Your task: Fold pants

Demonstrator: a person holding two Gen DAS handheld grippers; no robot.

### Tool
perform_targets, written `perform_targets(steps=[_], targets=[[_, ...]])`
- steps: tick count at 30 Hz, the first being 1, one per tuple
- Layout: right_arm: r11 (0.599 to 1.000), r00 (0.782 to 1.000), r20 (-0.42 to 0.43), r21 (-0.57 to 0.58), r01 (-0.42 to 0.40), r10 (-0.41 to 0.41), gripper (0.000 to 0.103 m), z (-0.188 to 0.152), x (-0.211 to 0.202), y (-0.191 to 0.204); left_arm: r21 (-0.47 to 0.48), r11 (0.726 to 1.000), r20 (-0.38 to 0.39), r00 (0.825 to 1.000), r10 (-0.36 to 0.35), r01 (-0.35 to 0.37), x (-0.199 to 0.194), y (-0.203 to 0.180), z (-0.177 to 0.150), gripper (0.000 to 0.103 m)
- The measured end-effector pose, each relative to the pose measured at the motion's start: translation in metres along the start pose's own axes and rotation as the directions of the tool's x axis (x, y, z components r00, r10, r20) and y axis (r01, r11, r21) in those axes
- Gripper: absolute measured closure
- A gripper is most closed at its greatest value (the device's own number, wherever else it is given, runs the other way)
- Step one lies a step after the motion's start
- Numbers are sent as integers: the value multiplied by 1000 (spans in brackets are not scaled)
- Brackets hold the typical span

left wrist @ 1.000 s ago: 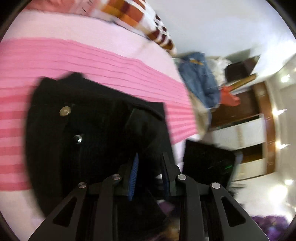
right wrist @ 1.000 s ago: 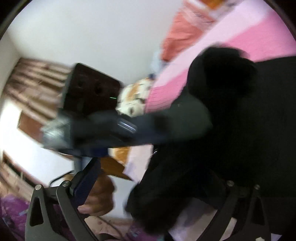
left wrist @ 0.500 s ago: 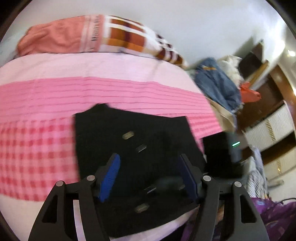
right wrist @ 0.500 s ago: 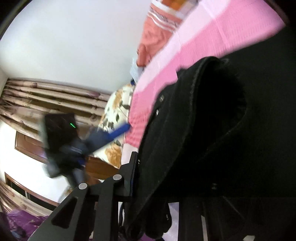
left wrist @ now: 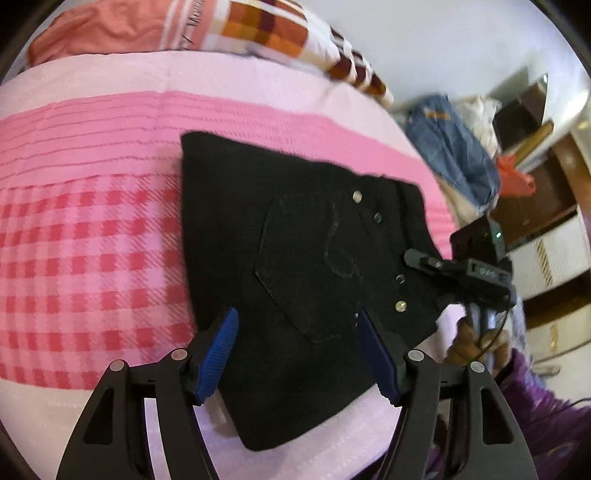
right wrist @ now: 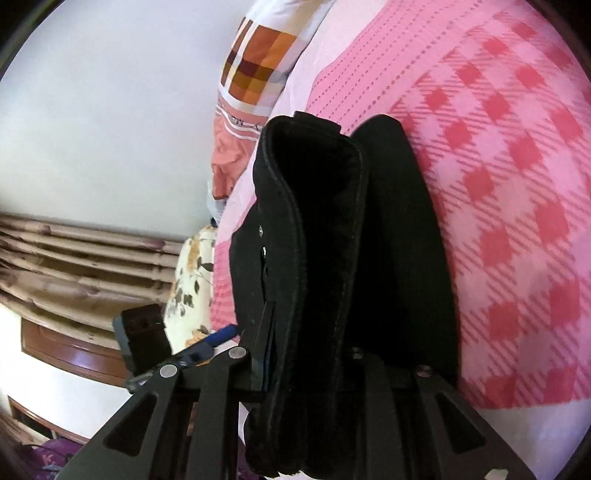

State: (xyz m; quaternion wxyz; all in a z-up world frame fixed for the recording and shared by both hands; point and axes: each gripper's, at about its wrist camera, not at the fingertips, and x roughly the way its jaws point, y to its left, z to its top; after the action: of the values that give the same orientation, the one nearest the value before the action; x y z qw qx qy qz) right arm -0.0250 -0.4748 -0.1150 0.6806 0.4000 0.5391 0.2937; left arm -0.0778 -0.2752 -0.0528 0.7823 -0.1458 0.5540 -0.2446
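Left wrist view: the black pants lie folded into a compact block on the pink bedspread, filling the middle of the frame from upper centre down to the lower centre. A back pocket and 4 metal rivets face up on the right half of the block. The left gripper hangs over the near part of the fabric at the bottom of the frame, its 2 blue pads spread well apart and nothing pinched between them. At the right edge of the pants the right gripper reaches in, held by a hand at lower right. A striped and checked pillow lies along the top of the frame, and a pile of clothes sits at upper right beside wooden cabinets.

Right wrist view: the folded edge of the pants stands as a thick black roll up the centre of the frame. The right gripper at the bottom is clamped narrowly on this stacked edge, with its left finger pressed against the cloth and the right finger mostly hidden behind it. The checked bedspread fills the right side. The left gripper shows small at lower left, in front of a floral pillow.
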Motion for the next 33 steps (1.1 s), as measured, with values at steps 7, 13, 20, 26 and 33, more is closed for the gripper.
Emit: perform_targets(steps=[7, 13, 20, 26, 33], targets=[[1000, 999, 46, -19, -16, 17, 84, -9, -20, 11, -9, 1000, -2, 1000, 13, -13, 2, -3, 3, 35], [999, 998, 52, 34, -26, 24, 87, -14, -25, -18, 22, 998, 14, 998, 55, -56, 8, -4, 6, 33], [999, 999, 41, 25, 28, -29, 81, -17, -30, -9, 49, 986, 50, 986, 156, -159, 10, -8, 10, 33], [996, 996, 55, 65, 67, -71, 77, -24, -45, -19, 49, 967, 70, 966, 248, -251, 8, 4, 11, 33], [995, 993, 88, 60, 77, -82, 73, -22, -53, -16, 135, 906, 95, 915, 392, -402, 18, -4, 10, 29]])
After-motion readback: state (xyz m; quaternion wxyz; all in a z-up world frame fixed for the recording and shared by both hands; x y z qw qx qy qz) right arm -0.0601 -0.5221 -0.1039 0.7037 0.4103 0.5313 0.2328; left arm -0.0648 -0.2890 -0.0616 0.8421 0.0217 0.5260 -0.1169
